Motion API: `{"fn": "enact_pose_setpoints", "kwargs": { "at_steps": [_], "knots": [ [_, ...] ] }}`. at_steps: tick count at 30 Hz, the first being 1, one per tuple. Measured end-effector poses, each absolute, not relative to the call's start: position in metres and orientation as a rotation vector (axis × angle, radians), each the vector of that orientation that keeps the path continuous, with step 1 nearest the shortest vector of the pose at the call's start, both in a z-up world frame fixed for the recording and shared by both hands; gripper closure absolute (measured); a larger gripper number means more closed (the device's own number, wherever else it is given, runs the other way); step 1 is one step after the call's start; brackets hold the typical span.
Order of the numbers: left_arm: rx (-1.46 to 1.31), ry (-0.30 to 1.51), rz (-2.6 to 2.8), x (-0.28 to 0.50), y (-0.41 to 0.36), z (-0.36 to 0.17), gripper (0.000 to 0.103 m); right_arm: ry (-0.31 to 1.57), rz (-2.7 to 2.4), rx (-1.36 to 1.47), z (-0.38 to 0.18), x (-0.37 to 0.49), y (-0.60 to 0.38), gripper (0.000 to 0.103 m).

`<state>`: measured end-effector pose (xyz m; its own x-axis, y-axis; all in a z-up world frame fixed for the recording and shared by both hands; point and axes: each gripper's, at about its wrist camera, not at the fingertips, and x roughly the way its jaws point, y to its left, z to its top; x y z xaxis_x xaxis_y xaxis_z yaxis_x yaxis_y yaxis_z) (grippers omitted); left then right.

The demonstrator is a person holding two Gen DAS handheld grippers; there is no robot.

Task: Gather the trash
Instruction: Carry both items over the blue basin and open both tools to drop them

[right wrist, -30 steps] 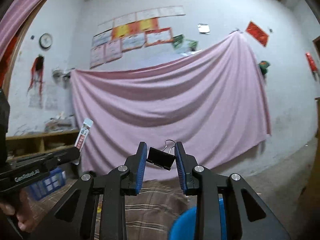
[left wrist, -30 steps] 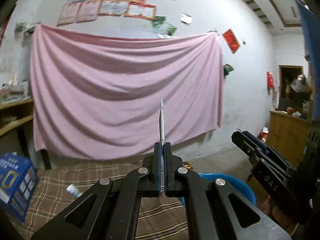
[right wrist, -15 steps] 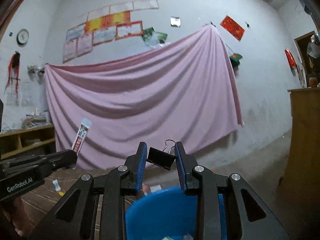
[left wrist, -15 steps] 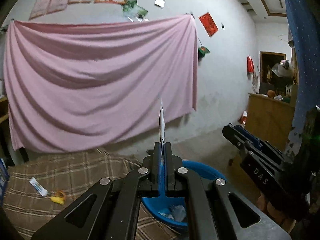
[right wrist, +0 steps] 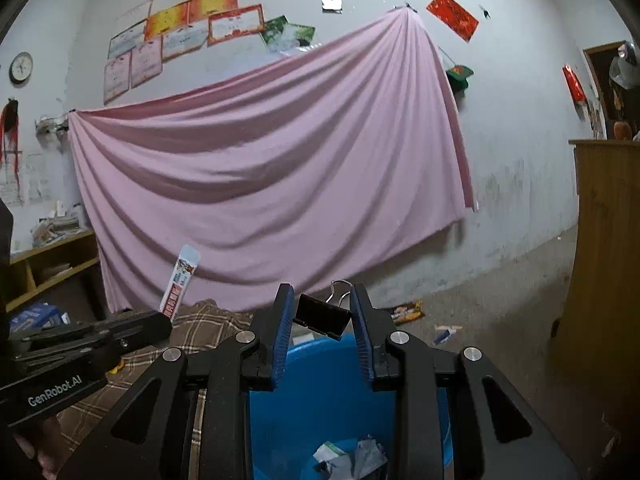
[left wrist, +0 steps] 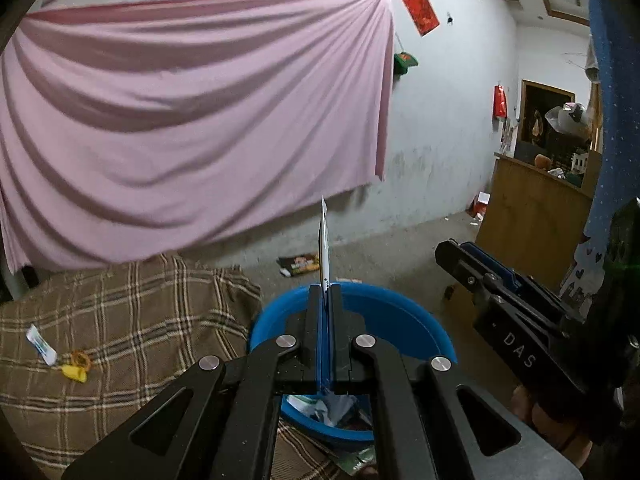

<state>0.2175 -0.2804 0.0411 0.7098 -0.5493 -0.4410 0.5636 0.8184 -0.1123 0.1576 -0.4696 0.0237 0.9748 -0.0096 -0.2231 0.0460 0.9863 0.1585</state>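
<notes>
My left gripper (left wrist: 325, 292) is shut on a thin white wrapper (left wrist: 323, 240) that stands up edge-on above the blue bucket (left wrist: 416, 320). The wrapper shows flat in the right wrist view (right wrist: 180, 280), sticking out of the left gripper (right wrist: 160, 322). My right gripper (right wrist: 323, 312) is shut on a black binder clip (right wrist: 322, 314) and holds it over the blue bucket (right wrist: 320, 392), which has crumpled paper trash (right wrist: 352, 460) inside. The right gripper also shows in the left wrist view (left wrist: 456, 252), to the right of the bucket.
A brown plaid blanket (left wrist: 132, 320) lies left of the bucket with a small tube (left wrist: 40, 344) and a yellow scrap (left wrist: 74, 372) on it. A snack packet (left wrist: 300, 266) lies on the floor. A wooden cabinet (left wrist: 528, 224) stands at right. A pink sheet (left wrist: 180, 120) hangs behind.
Both grippers have swung right and tilted down with their items held. The blue bucket has come under them and its trash now shows.
</notes>
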Motion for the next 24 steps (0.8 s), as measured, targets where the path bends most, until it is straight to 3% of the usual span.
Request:
{"fn": "enact_pose_setpoints", "kwargs": {
  "at_steps": [10,20,24],
  "knots": [
    [-0.026,0.593,-0.617,0.233,-0.280,0.031,0.102,0.339,-0.053,0.188,0.013,0.172,-0.477,0.075],
    [-0.061,0.711,-0.639,0.247,-0.279,0.021,0.102,0.435,-0.076,0.224,0.003,0.180,-0.487,0.058],
    [-0.074,0.734,-0.633,0.247,-0.275,0.020,0.092,0.462,-0.091,0.245,0.000,0.183,-0.492,0.057]
  ]
}}
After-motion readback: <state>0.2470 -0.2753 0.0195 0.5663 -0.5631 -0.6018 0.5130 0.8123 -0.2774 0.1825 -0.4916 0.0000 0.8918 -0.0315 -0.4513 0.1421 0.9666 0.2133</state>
